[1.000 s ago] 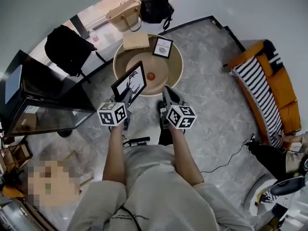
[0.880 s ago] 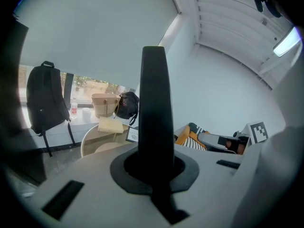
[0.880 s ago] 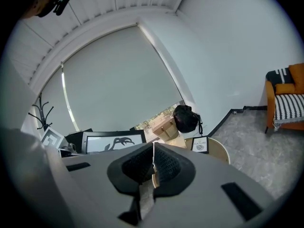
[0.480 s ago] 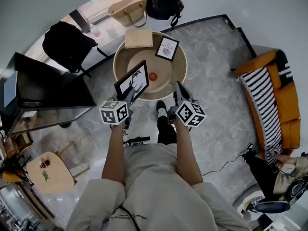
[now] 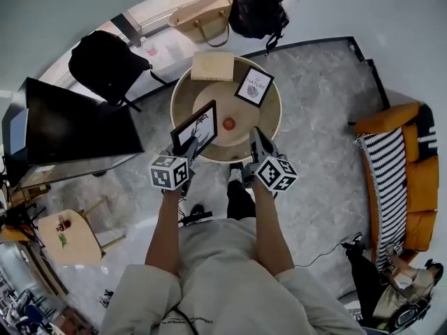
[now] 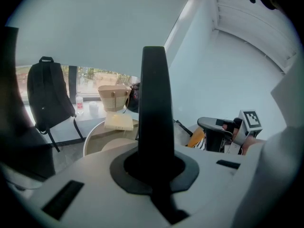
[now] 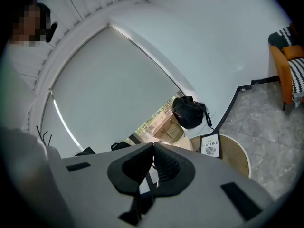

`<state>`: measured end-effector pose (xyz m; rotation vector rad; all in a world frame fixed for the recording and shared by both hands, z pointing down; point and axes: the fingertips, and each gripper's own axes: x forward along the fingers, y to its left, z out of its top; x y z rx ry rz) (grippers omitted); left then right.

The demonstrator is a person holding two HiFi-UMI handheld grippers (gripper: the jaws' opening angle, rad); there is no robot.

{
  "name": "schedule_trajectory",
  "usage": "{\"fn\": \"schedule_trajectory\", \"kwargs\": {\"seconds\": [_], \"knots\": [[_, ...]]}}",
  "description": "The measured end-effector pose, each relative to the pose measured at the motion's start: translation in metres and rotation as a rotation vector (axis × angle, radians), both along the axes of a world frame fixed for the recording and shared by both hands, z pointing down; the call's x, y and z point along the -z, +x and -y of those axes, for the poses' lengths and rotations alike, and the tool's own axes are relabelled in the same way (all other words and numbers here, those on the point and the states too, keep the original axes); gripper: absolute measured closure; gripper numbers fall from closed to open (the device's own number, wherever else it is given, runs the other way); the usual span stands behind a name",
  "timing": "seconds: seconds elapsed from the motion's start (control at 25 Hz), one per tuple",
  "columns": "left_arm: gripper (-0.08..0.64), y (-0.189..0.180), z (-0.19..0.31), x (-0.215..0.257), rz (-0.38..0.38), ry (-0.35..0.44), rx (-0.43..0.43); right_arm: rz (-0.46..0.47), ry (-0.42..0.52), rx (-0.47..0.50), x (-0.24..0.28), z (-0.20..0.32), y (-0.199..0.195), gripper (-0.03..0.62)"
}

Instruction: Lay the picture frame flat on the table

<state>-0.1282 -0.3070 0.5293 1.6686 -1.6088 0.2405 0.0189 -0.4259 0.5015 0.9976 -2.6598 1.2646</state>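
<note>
the picture frame (image 5: 195,128) is black and white. right of the tan table (image 5: 216,96), the orange sofa (image 5: 415,187) carries black-white stripes.

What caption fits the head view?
Left gripper holds a black picture frame tilted over the round table; right gripper alongside, jaws shut.

The head camera looks steeply down from above the person's shoulders onto the round light-wood worktop (image 5: 223,100) ahead of the forearms. The camera on the left hand-held gripper (image 6: 154,165) sits low by the worktop's near rim and faces across it to the window. The edge of the black picture frame (image 6: 154,103) stands close up at centre. The camera on the right hand-held gripper (image 7: 152,163), rolled sideways, looks almost level over the worktop. All three views share the worktop and the tan woven handbag (image 5: 202,16) beyond it.
</note>
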Motion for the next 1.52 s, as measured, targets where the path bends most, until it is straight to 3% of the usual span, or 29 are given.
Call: {"fn": "schedule_trajectory", "kwargs": {"seconds": [0.2,0.48,0.76,0.84,1.0,1.12,1.2,1.36,1.52], "knots": [[0.532,-0.005,0.016,-0.038,-0.076,-0.059,0.035,-0.058,-0.041,0.129,-0.048,0.018,-0.016,0.558],[0.532,-0.011,0.032,-0.134,-0.174,-0.137,0.093,-0.108,-0.111,0.313,-0.152,0.038,-0.041,0.558],[0.534,-0.015,0.031,-0.235,-0.317,-0.159,0.193,-0.227,-0.078,0.496,-0.247,0.044,-0.071,0.558],[0.532,-0.018,0.031,-0.261,-0.356,-0.154,0.233,-0.247,-0.073,0.516,-0.268,0.042,-0.078,0.558],[0.534,-0.024,0.039,-0.303,-0.499,-0.096,0.363,-0.223,-0.132,0.443,-0.307,0.043,-0.088,0.558],[0.534,-0.029,0.044,-0.325,-0.623,-0.042,0.444,-0.276,-0.111,0.508,-0.33,0.033,-0.099,0.558],[0.532,-0.029,0.047,-0.335,-0.679,-0.023,0.464,-0.297,-0.101,0.55,-0.342,0.029,-0.106,0.558],[0.534,-0.023,0.053,-0.357,-0.733,-0.016,0.459,-0.286,-0.14,0.536,-0.373,0.035,-0.115,0.558],[0.532,-0.017,0.051,-0.374,-0.805,-0.008,0.485,-0.346,-0.102,0.623,-0.4,0.027,-0.131,0.558]]}}
